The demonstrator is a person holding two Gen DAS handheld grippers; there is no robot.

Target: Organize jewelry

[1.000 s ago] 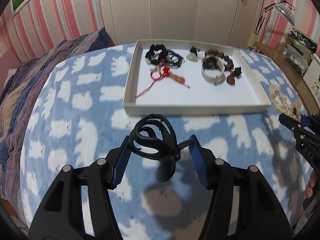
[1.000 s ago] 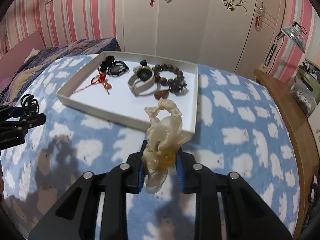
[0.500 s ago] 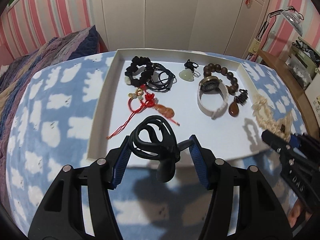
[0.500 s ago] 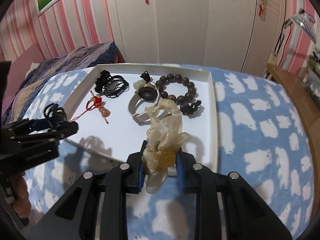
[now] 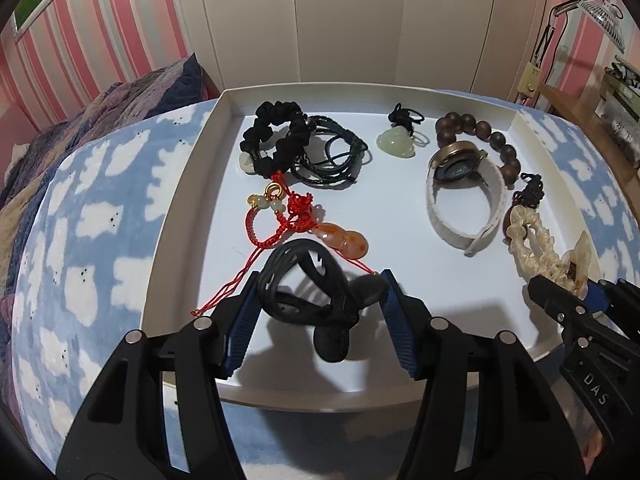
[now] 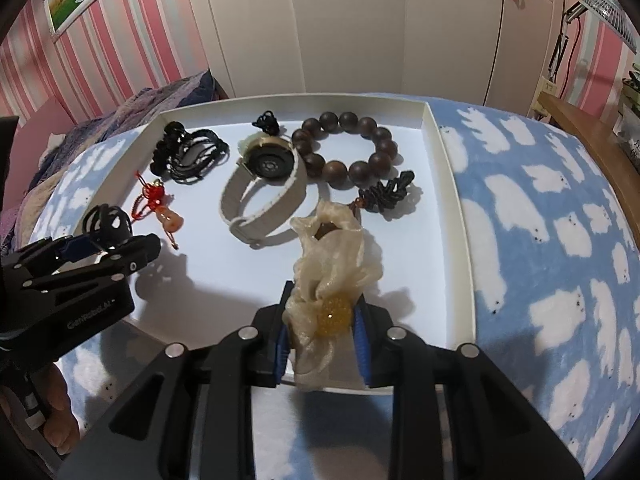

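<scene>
Both grippers have come forward from the blanket [image 5: 92, 264] to hang over the white tray [image 5: 188, 184]. Left gripper [image 5: 318, 312] clamps a black hair claw [image 5: 308, 296]; right gripper [image 6: 320, 332] pinches a cream scrunchie [image 6: 332, 264].

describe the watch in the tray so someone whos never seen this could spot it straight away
Find the white tray on the blue blanket. The watch lies on its side right of the middle, touching the dark bead bracelet. It alone has a round dark face and a wide pale strap.
</scene>
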